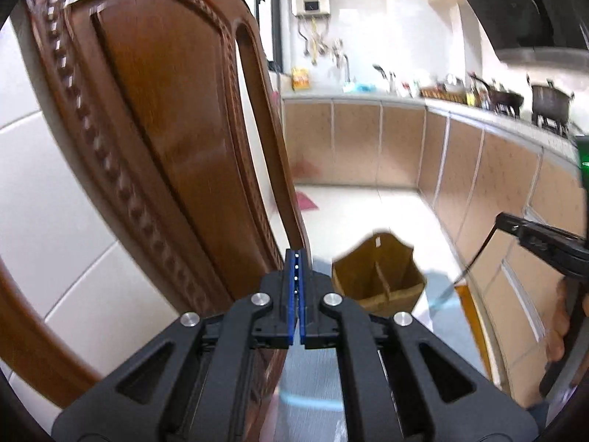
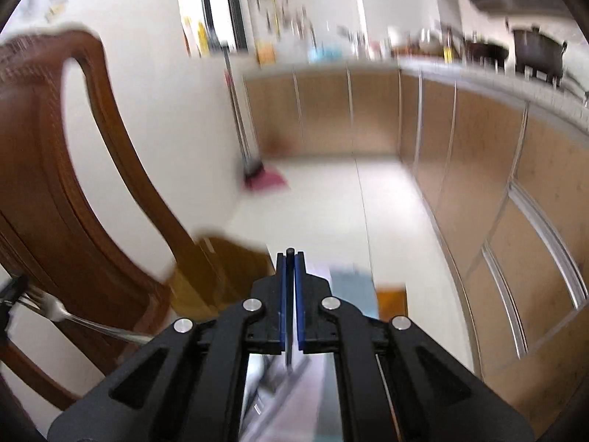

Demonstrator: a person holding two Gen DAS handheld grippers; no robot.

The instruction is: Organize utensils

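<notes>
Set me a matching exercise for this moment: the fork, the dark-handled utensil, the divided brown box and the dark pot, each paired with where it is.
Things:
1. fork
2. dark-handled utensil
3. divided brown box
4. dark pot

Places:
a. on the counter, far right
b. clamped between the right gripper pads
c. just beyond the left gripper, right of the chair
d. left edge of the right wrist view, in front of the chair

Pairs: 1-d, 2-b, 3-c, 4-a
</notes>
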